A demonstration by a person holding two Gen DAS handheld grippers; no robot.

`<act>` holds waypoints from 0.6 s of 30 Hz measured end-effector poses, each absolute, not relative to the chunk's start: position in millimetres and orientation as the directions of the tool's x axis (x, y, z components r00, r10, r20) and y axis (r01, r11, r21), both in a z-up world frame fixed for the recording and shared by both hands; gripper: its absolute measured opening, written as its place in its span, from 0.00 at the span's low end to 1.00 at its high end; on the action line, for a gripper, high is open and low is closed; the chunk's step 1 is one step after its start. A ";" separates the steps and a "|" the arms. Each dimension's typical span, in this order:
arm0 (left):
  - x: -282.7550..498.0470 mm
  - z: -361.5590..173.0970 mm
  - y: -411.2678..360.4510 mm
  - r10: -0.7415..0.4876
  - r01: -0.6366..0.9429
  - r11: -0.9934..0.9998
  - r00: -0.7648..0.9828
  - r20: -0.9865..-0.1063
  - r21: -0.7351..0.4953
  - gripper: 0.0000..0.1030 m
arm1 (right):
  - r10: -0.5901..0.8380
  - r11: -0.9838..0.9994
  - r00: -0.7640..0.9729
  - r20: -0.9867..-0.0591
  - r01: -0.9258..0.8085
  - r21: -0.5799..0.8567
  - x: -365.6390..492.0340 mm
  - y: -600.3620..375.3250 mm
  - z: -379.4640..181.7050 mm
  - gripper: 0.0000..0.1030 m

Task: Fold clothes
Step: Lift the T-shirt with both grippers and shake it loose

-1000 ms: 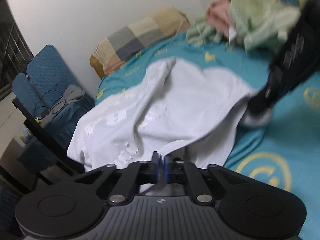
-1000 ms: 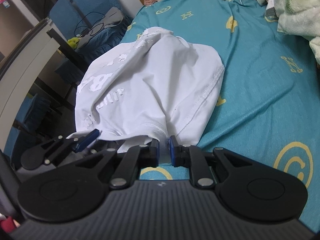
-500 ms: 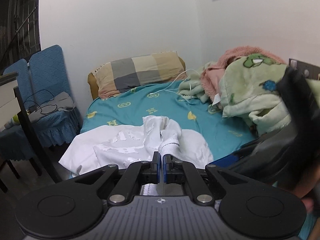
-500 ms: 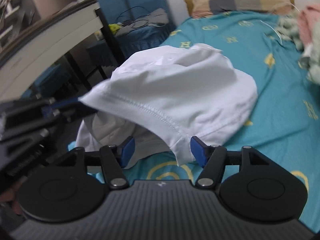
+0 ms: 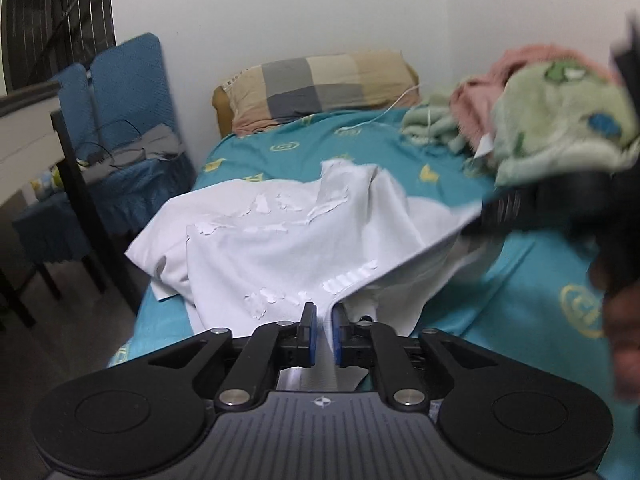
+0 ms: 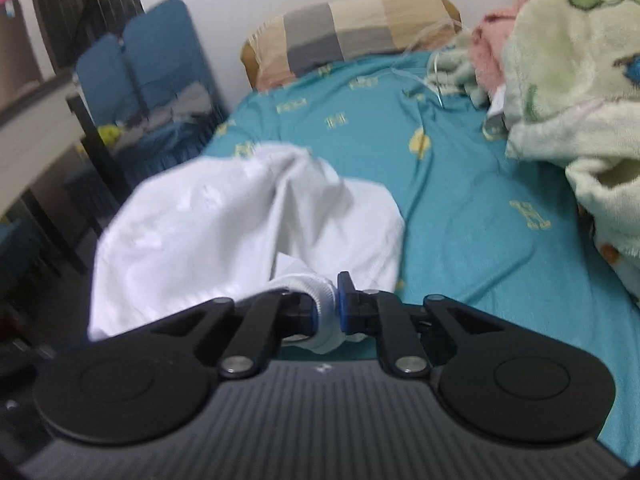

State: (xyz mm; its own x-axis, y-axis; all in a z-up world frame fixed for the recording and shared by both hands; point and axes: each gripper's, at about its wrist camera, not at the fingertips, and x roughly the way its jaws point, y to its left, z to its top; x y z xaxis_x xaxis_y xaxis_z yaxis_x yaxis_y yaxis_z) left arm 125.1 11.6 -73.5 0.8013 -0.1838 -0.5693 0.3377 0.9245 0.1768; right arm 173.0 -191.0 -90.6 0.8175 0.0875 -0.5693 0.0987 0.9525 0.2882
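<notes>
A white T-shirt (image 5: 280,248) with a cracked print lies bunched on the teal bed sheet (image 5: 520,280), near the bed's left edge. My left gripper (image 5: 325,332) is at its near hem. Its jaws are opening, a narrow gap shows, and a fold of shirt still runs between the pads. In the right wrist view the shirt (image 6: 208,232) is lifted into a hump. My right gripper (image 6: 329,312) is closing, and its pads pinch the ribbed collar band. The left wrist view shows the right gripper (image 5: 480,222) as a dark blur at the shirt's right edge.
A checked pillow (image 5: 316,84) lies at the head of the bed. Green and pink blankets (image 5: 560,132) are piled along the right side. Blue chairs (image 5: 120,92) and a dark table leg (image 5: 80,184) stand beside the bed on the left. A hand (image 5: 624,320) shows at right.
My right gripper let go of the hem, opened wide, then closed on the ribbed collar. My left jaws have parted slightly, and that gripper has shifted, with the shirt spreading wider before it.
</notes>
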 end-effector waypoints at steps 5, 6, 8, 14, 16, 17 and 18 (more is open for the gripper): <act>120.8 -91.4 -8.9 -0.090 0.305 0.904 0.822 -0.563 0.300 0.38 | 0.119 0.935 0.862 -0.492 0.070 0.349 164.9 -191.2 -76.3 0.11; 119.9 -96.1 -12.4 -0.063 0.294 0.898 0.823 -0.565 0.328 0.40 | 0.124 0.931 0.868 -0.481 0.065 0.358 163.2 -192.8 -73.8 0.11; 118.1 -105.4 -19.6 -0.009 0.273 0.883 0.824 -0.567 0.382 0.43 | 0.127 0.927 0.880 -0.458 0.059 0.370 159.9 -195.2 -69.2 0.11; 113.0 -110.8 -17.1 0.146 0.137 0.884 0.828 -0.542 0.446 0.46 | 0.080 0.917 0.920 -0.384 0.083 0.390 149.0 -205.9 -56.9 0.11; 112.3 -97.3 -3.3 0.188 0.041 0.916 0.835 -0.518 0.398 0.48 | 0.039 0.916 0.928 -0.370 0.115 0.385 146.6 -211.4 -54.7 0.11; 112.1 -88.6 5.2 0.209 -0.017 0.932 0.841 -0.500 0.362 0.51 | 0.020 0.913 0.929 -0.369 0.133 0.386 146.0 -214.7 -54.3 0.11; 111.0 -80.2 13.2 0.232 -0.073 0.942 0.846 -0.479 0.329 0.53 | 0.001 0.910 0.930 -0.368 0.151 0.386 145.4 -218.0 -53.9 0.11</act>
State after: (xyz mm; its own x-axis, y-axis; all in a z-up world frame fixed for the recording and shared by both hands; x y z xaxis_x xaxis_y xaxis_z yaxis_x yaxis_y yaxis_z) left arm 111.0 13.2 -80.2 0.8464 0.2325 -0.4791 -0.0725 0.9416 0.3288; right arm 145.4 -218.0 -53.9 0.9298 0.0015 -0.3681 0.1514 0.9099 0.3861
